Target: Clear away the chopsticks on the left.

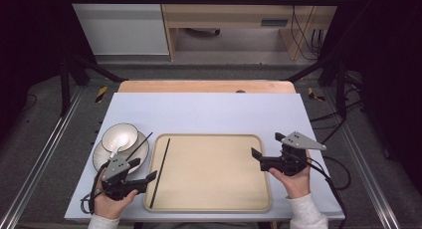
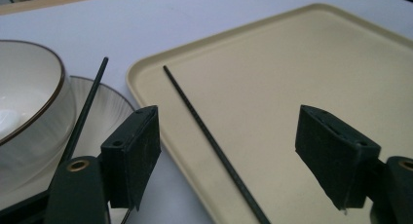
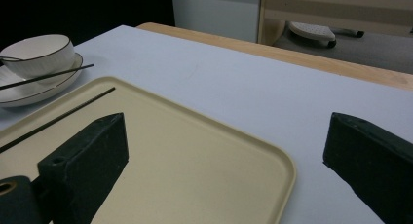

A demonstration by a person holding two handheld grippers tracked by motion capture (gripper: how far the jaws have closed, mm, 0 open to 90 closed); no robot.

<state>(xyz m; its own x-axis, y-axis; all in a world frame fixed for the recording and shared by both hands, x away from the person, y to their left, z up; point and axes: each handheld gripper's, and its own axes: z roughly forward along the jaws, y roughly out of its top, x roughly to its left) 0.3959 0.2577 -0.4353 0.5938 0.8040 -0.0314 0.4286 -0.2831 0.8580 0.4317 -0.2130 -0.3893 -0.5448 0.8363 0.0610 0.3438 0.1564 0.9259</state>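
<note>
A beige tray lies in the middle of the light blue table top. One black chopstick lies along the tray's left side. A second chopstick rests across a white plate that carries a white bowl. My left gripper is open at the tray's near left corner, jaws either side of the tray chopstick without touching it. My right gripper is open and holds nothing at the tray's right edge.
A thin spoon handle leans out of the bowl. The wooden table edge runs along the far side. Black frame posts stand at both far corners, and cables trail off the right side.
</note>
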